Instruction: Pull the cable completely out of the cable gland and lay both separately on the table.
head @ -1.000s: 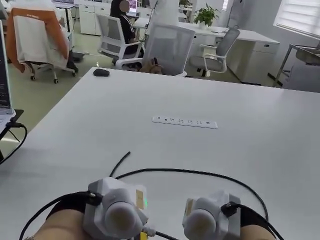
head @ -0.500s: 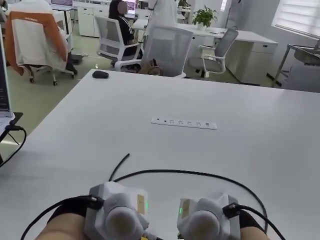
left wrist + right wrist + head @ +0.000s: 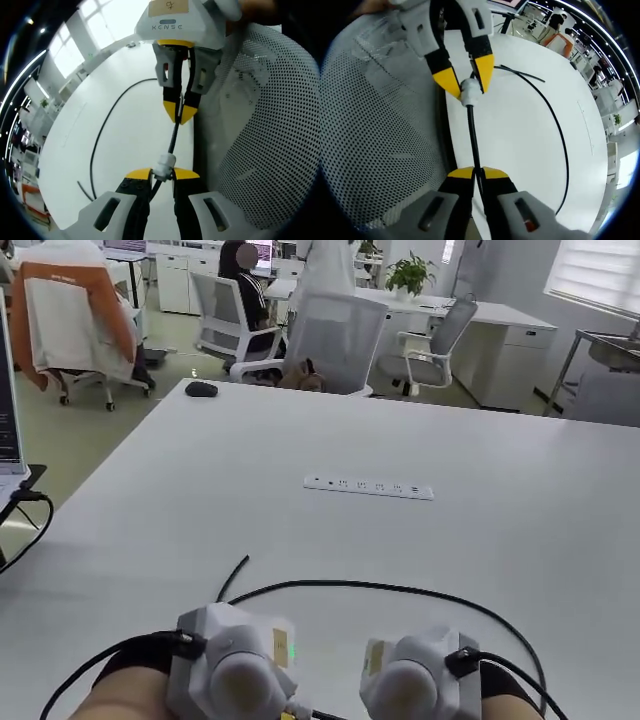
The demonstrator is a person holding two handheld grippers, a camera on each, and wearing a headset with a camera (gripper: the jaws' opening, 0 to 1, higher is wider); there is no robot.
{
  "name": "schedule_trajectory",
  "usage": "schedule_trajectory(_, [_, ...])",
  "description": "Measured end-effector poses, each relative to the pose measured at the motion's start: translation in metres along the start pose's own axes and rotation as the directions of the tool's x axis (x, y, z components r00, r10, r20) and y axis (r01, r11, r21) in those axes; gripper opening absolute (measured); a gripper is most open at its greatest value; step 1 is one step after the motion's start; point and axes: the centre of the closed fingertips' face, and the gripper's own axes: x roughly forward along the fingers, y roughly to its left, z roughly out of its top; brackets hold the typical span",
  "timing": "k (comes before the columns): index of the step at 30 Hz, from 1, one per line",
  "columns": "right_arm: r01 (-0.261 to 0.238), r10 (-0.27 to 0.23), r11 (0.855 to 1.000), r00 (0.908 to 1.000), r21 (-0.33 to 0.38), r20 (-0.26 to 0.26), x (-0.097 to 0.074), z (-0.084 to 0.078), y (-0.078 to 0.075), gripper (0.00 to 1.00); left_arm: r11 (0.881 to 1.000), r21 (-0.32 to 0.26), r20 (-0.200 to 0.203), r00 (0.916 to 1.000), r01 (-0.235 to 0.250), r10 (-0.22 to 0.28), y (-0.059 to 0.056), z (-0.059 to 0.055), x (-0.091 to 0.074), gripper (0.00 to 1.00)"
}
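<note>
The left gripper (image 3: 162,173) has its yellow-tipped jaws closed narrowly on the small white plastic cable gland (image 3: 164,165). It holds the gland just above the near edge of the large white table (image 3: 450,430). The right gripper (image 3: 476,173) is pinched tight on the thin black round cable (image 3: 471,131), near the gland but not touching it. A short straight piece of cable is therefore stretched between the two claws.

I think this arrangement is on purpose. One claw fixes the gland and the other takes the cable close to where it leaves the gland. In this way the two can be drawn apart along one line and the cable does not bend.

Beyond the right gripper, the rest of the cable lies on the table in a wide loop, between the grippers and the long white power strip (image 3: 368,487). Its free end rests near the left gripper. The slack lying flat probably helps, because nothing drags against the pull.

The cable is not yet out of the gland, and neither part is laid down. How much cable remains inside the gland I cannot tell, because the jaws cover it.
</note>
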Motion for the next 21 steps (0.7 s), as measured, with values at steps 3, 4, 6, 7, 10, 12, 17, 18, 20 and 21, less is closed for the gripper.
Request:
schedule_trajectory(3, [0.019, -0.016, 0.999, 0.9985, 0.038, -0.053, 0.000, -0.013, -0.005, 0.04, 1.000, -0.001, -0.004, 1.0000, 0.001, -0.001, 0.000, -0.001, 0.000, 0.17])
schedule_trajectory(4, [0.023, -0.020, 0.998, 0.9979, 0.050, -0.062, 0.000, -0.016, -0.007, 0.04, 1.000, 0.000, -0.005, 1.0000, 0.002, -0.002, 0.000, -0.001, 0.000, 0.17])
schedule_trajectory(6, [0.023, -0.018, 0.997, 0.9970, 0.075, -0.075, -0.001, -0.020, -0.008, 0.04, 1.000, 0.000, -0.004, 1.0000, 0.003, -0.003, -0.001, -0.001, 0.000, 0.17])
schedule_trajectory(7, [0.020, -0.015, 0.997, 0.9971, 0.075, -0.075, -0.001, -0.020, -0.008, 0.05, 1.000, 0.000, -0.003, 1.0000, 0.002, -0.002, 0.000, -0.001, 0.000, 0.17])
schedule_trajectory(10, [-0.035, 0.042, 0.996, 0.9965, 0.086, -0.073, 0.002, -0.022, 0.003, 0.07, 1.000, 0.003, -0.009, 1.0000, 0.003, -0.003, -0.001, -0.002, 0.000, 0.17])
schedule_trajectory(12, [-0.049, 0.053, 0.997, 0.9965, 0.066, -0.065, 0.003, -0.018, 0.008, 0.14, 1.000, 0.002, -0.011, 0.9999, 0.009, -0.009, -0.002, -0.002, 0.001, 0.17])
schedule_trajectory(17, [-0.103, 0.104, 0.994, 0.9933, -0.022, 0.051, 0.003, 0.013, 0.023, 0.22, 1.000, 0.009, -0.014, 0.9998, 0.016, -0.016, -0.004, -0.002, 0.001, 0.17])
schedule_trajectory(18, [-0.096, 0.103, 0.993, 0.9884, -0.063, 0.111, -0.001, 0.027, 0.025, 0.22, 1.000, 0.009, -0.012, 0.9998, 0.014, -0.014, -0.004, -0.002, 0.001, 0.17])
schedule_trajectory(20, [-0.091, 0.101, 0.994, 0.9796, -0.066, 0.174, -0.006, 0.043, 0.027, 0.21, 1.000, 0.008, -0.010, 0.9998, 0.015, -0.015, -0.004, -0.002, 0.001, 0.17])
schedule_trajectory(21, [-0.086, 0.098, 0.994, 0.9760, -0.072, 0.194, -0.007, 0.047, 0.026, 0.21, 1.000, 0.008, -0.010, 0.9998, 0.015, -0.015, -0.004, -0.002, 0.001, 0.17])
